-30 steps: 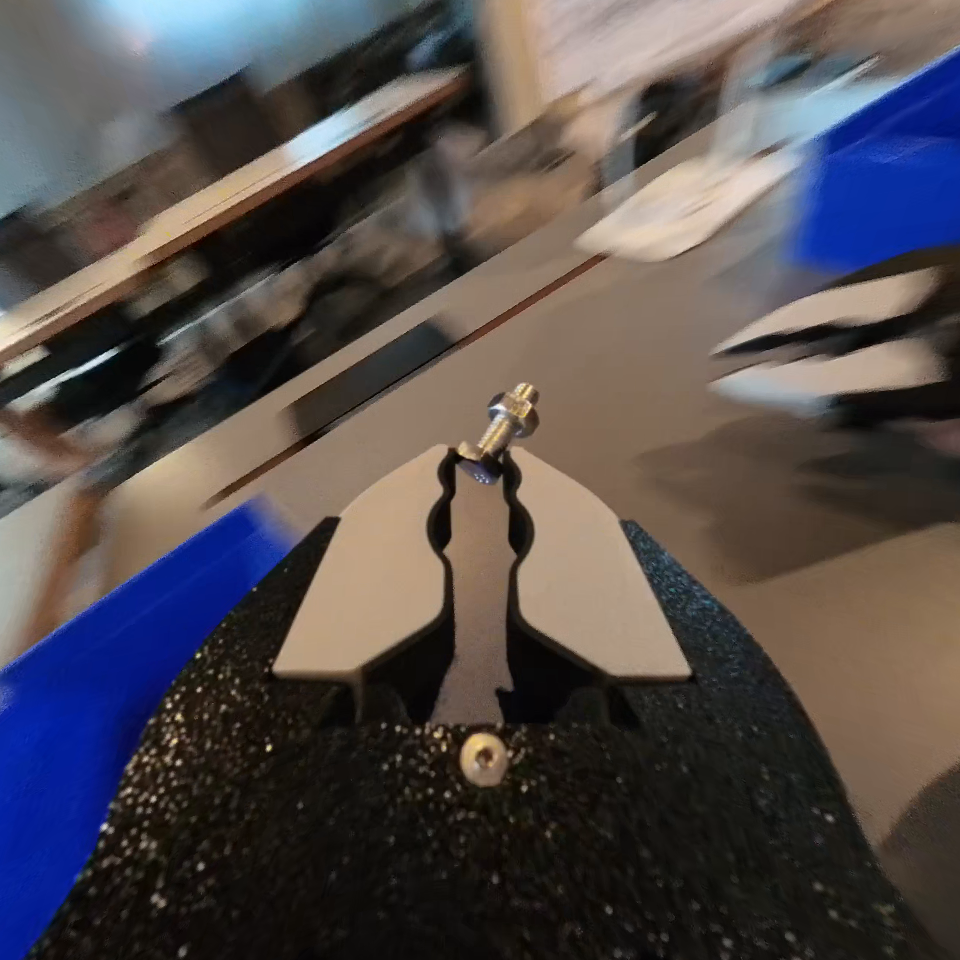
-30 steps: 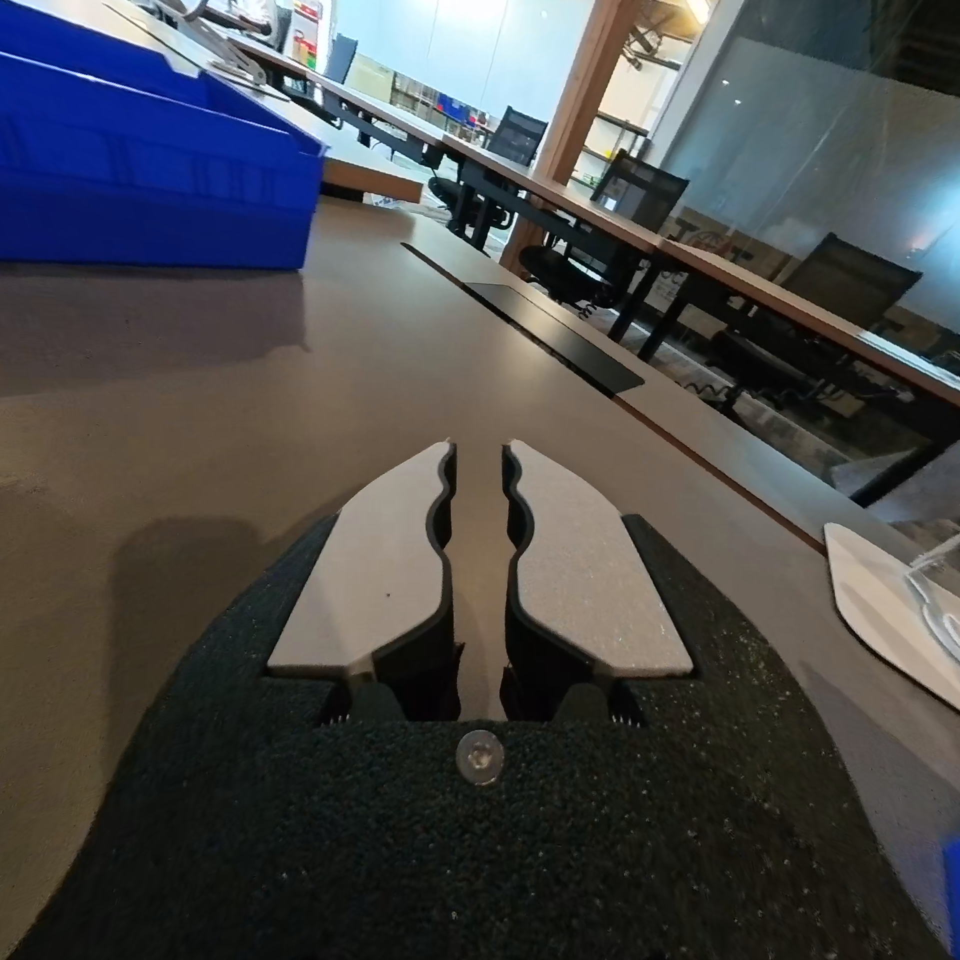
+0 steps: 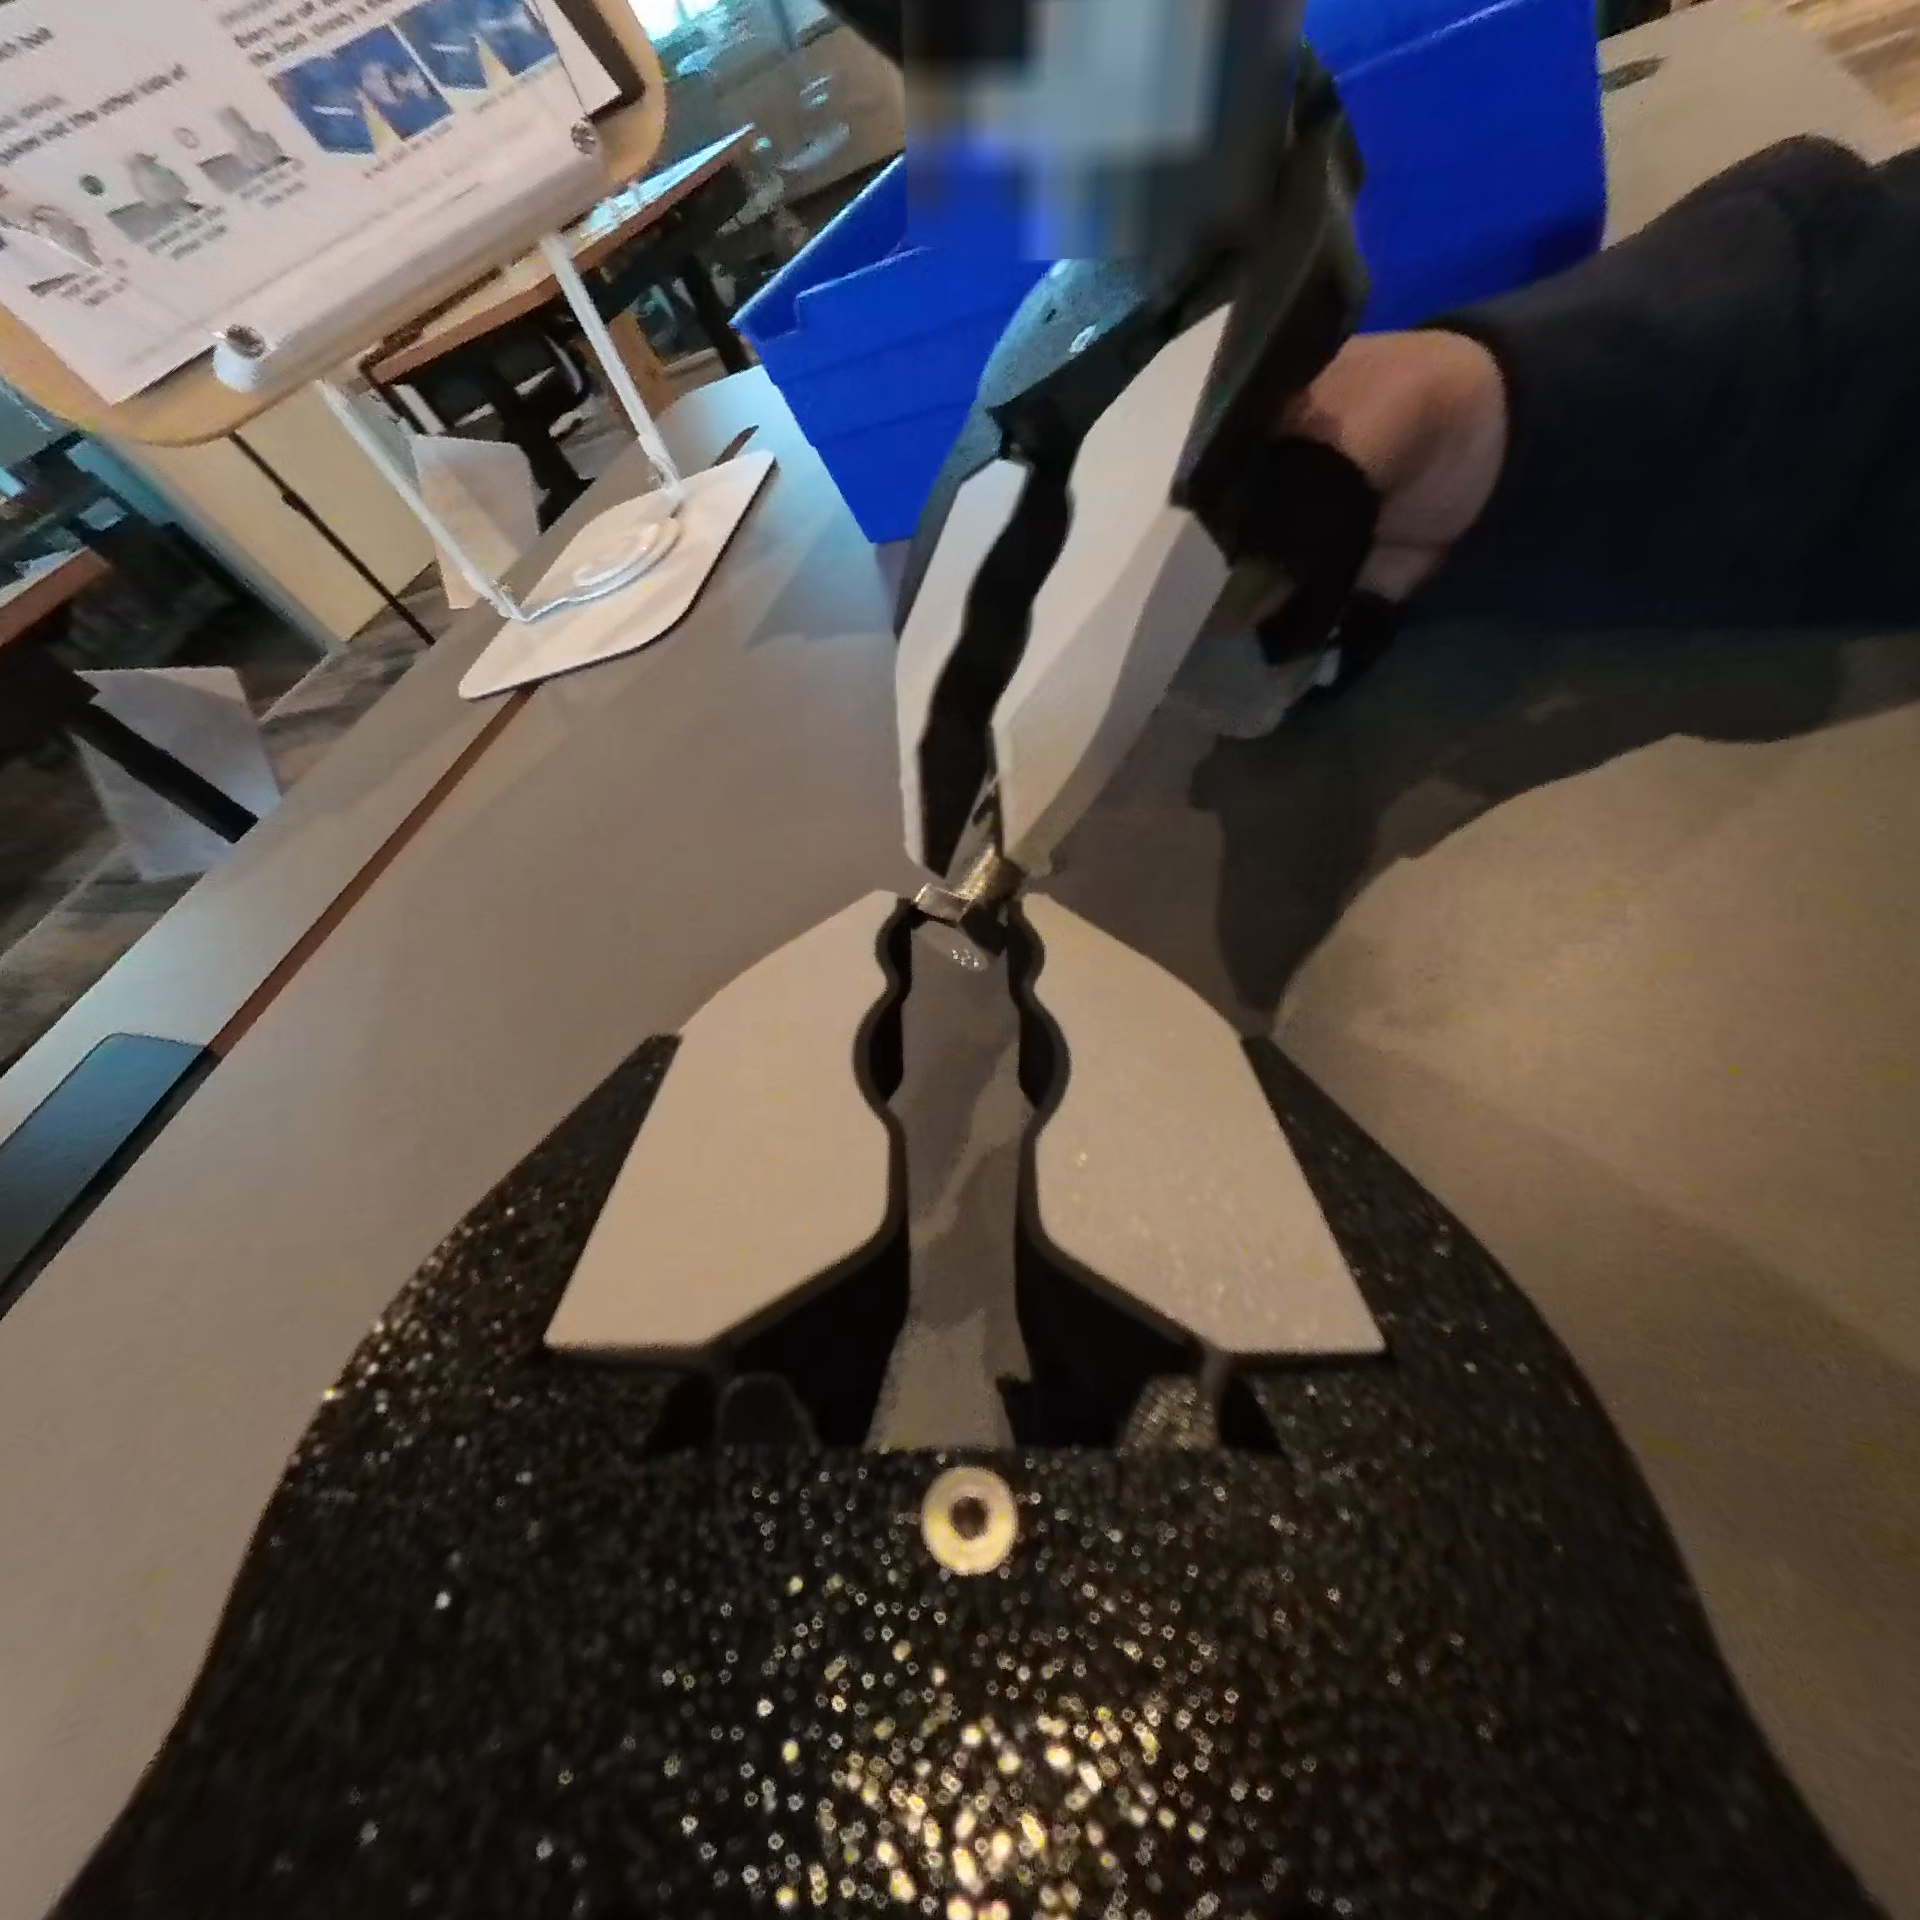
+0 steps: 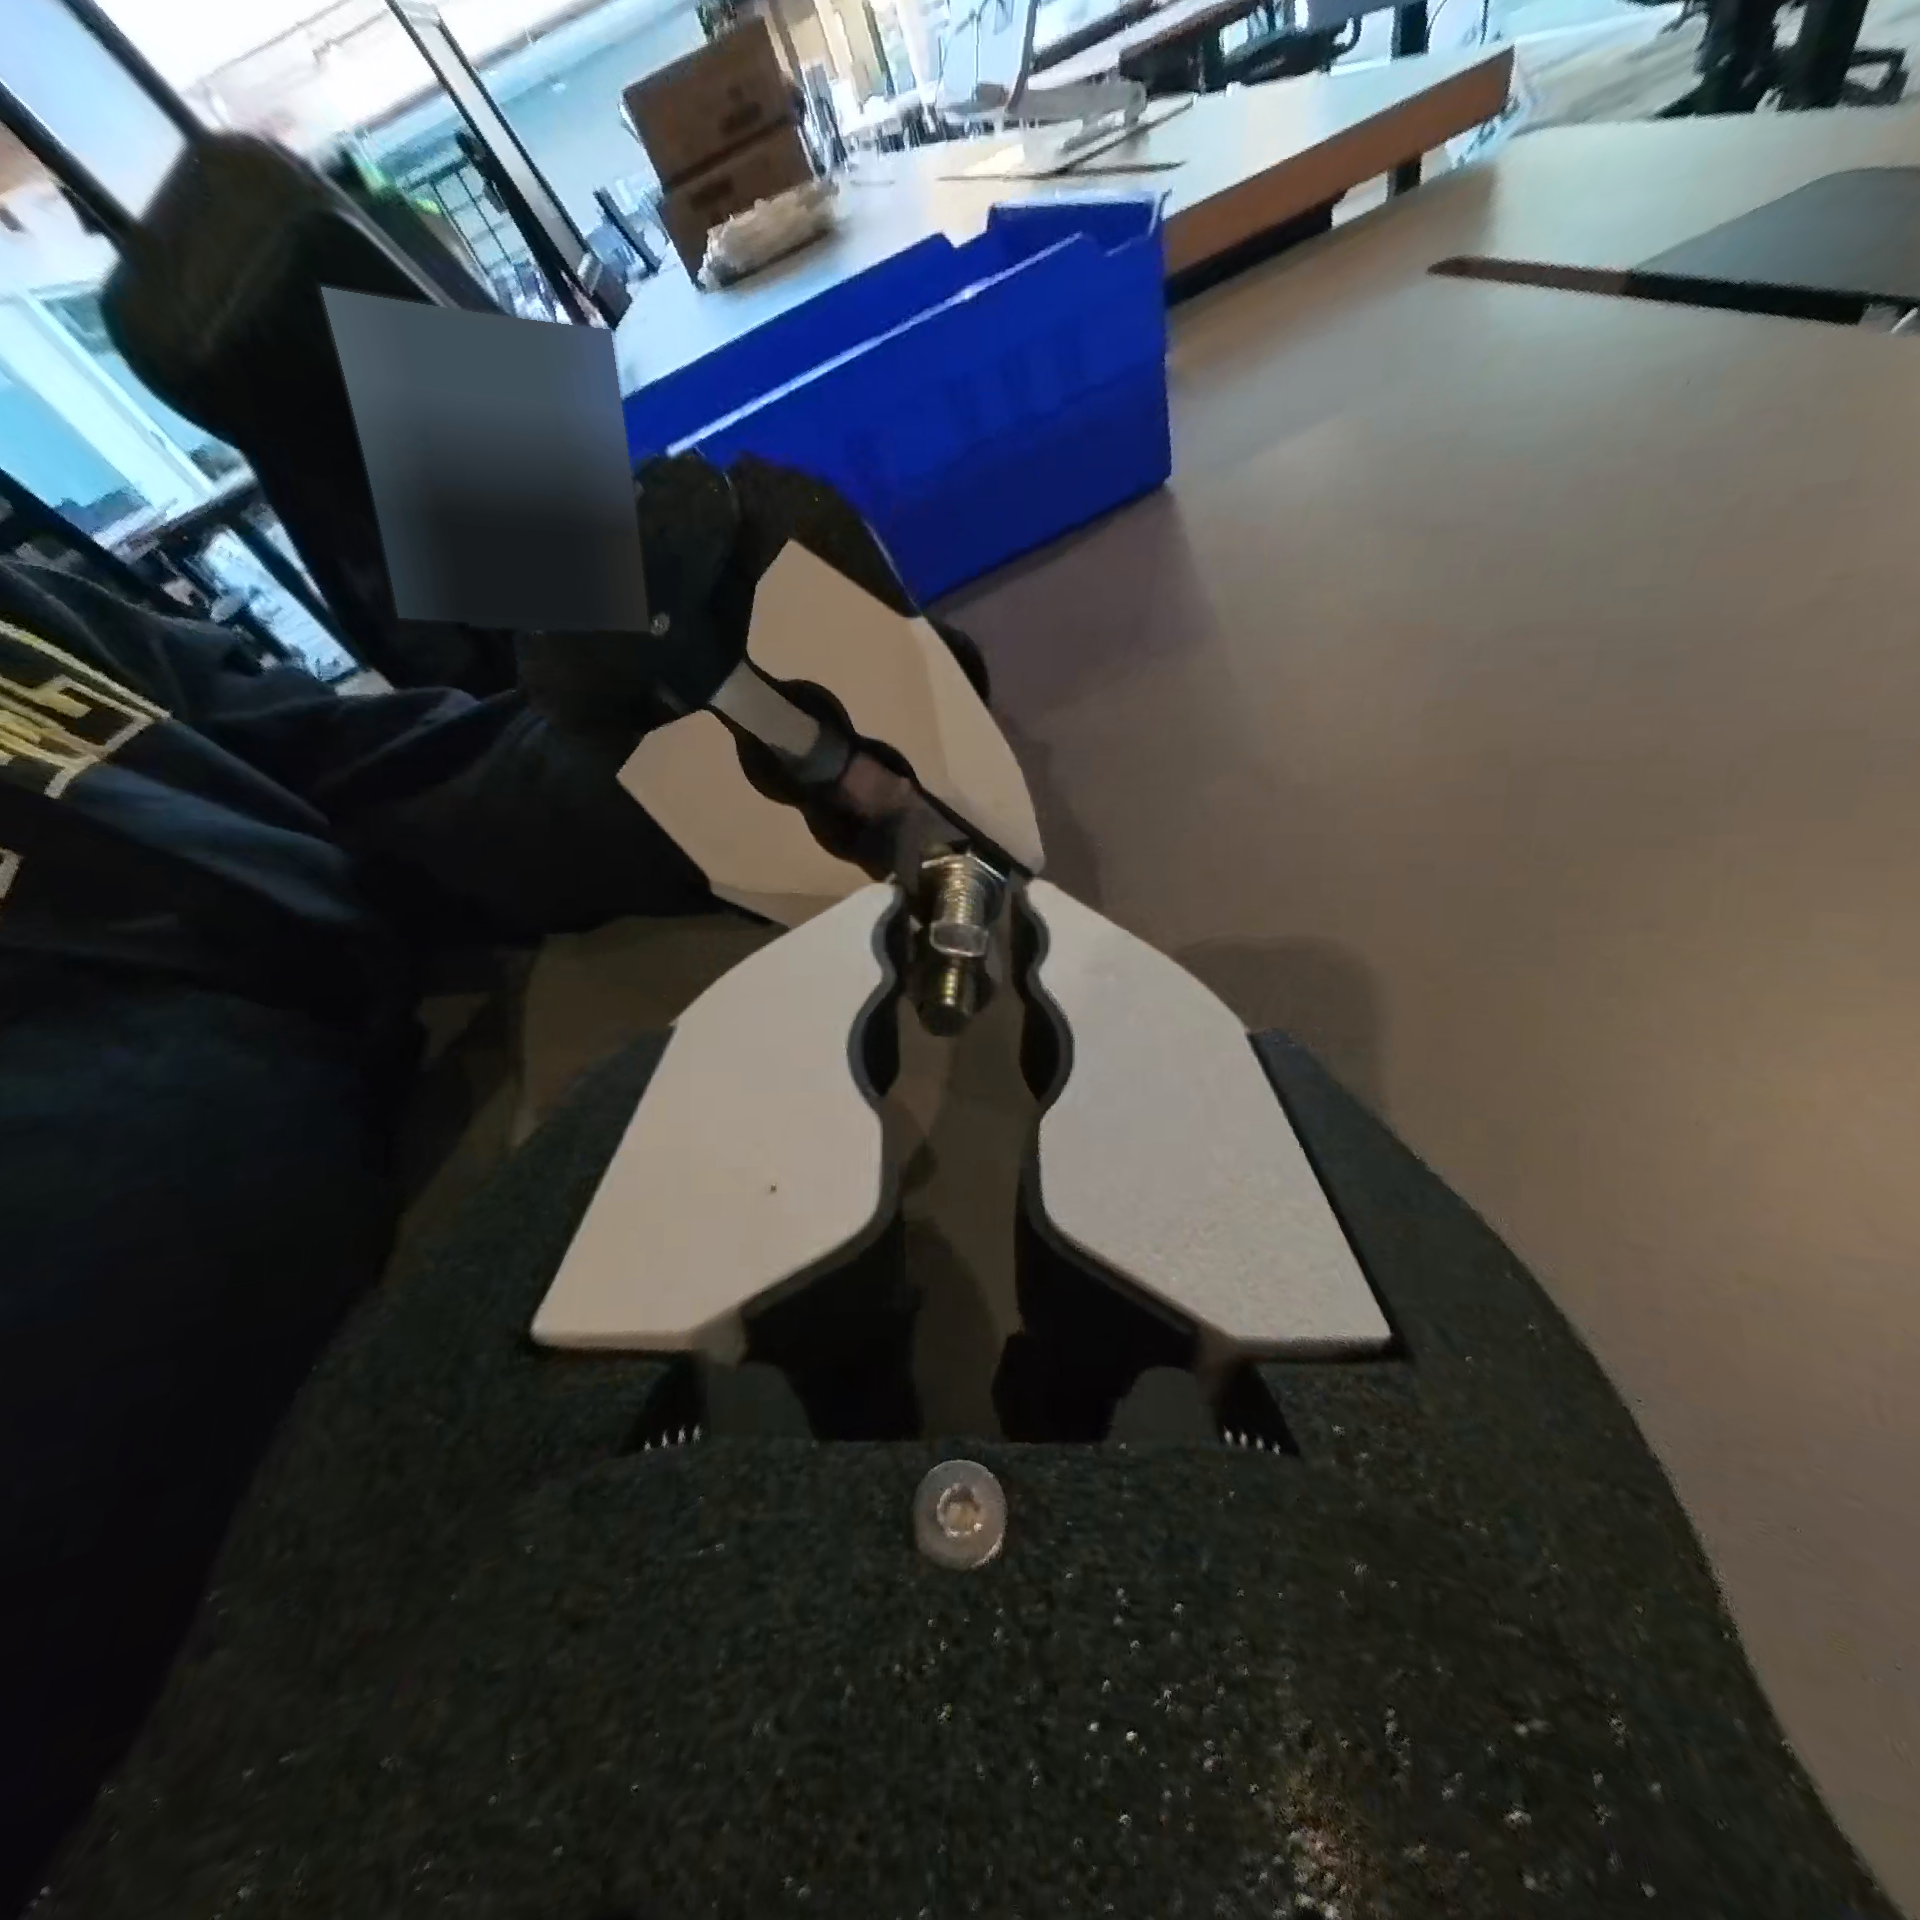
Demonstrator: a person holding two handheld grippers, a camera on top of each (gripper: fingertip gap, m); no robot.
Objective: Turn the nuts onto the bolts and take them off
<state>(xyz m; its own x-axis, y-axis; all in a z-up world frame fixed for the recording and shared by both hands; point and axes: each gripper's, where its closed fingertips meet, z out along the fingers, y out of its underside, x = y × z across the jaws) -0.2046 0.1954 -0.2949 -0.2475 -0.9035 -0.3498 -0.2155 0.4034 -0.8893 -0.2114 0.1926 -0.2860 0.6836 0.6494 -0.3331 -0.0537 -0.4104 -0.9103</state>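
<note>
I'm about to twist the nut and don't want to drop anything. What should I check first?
1. Left tongs clamped on the bolt head: ok.
2. Nut sitting on the thread: ok.
3. Right tongs straddling the nut: ok.
4. Right tongs actually biting the nut: cannot tell.
5. Bolt held clear of the table: ok.

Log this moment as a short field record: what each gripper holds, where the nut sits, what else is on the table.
left gripper: shut on the head end of the bolt
right gripper: fingertips closed around the nut
nut: threaded partway along the bolt, thread showing on both sides
bolt: held in the air above the table
other things: blue bin behind the grippers; sign stand at the table edge
</note>
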